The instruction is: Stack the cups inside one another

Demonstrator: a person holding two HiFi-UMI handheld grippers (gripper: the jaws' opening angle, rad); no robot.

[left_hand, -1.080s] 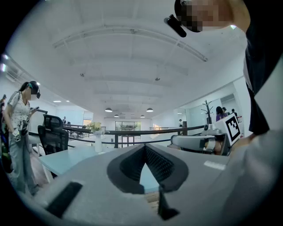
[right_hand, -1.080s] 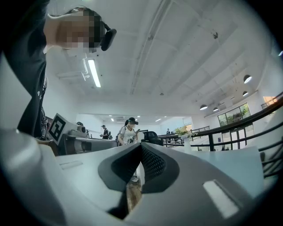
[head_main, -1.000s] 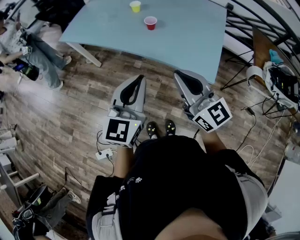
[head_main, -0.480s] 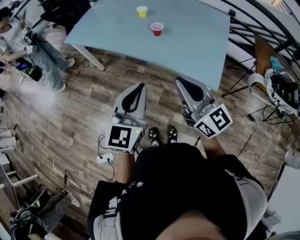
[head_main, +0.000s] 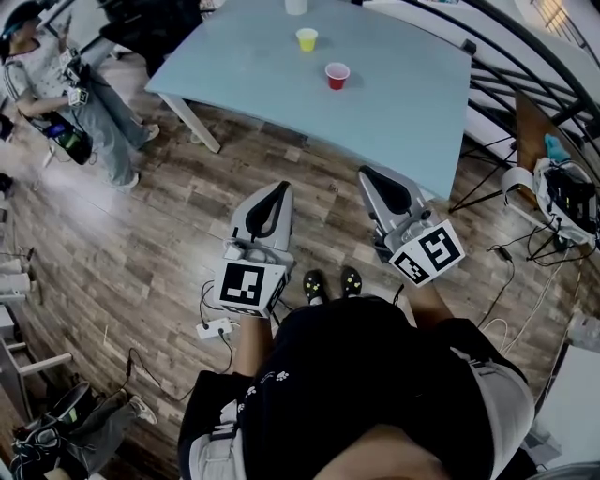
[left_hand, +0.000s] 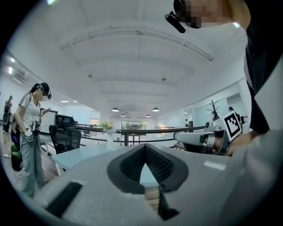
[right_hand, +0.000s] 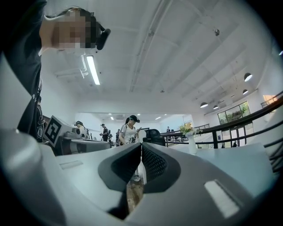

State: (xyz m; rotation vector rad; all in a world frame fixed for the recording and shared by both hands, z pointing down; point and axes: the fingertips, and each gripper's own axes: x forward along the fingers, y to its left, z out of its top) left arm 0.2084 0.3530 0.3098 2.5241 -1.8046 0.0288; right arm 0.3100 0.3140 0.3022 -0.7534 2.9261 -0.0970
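In the head view a red cup (head_main: pixel 337 75) and a yellow cup (head_main: pixel 307 38) stand upright and apart on the light blue table (head_main: pixel 394 103), far ahead. My left gripper (head_main: pixel 277 192) and right gripper (head_main: pixel 372 176) are held side by side over the wooden floor, short of the table's near edge, pointing towards it. Both are shut with nothing between the jaws. In the left gripper view the jaws (left_hand: pixel 145 148) meet at the tips; so do those in the right gripper view (right_hand: pixel 141 146). Neither gripper view shows the cups.
A white object (head_main: pixel 296 6) stands at the table's far edge. A person (head_main: pixel 66 103) stands left of the table. A power strip and cables (head_main: pixel 213 328) lie on the floor by my feet. Railings and a chair with gear (head_main: pixel 562 187) are on the right.
Both grippers have moved forward towards the table, staying shut. The table and cups now sit lower and nearer in the head view.
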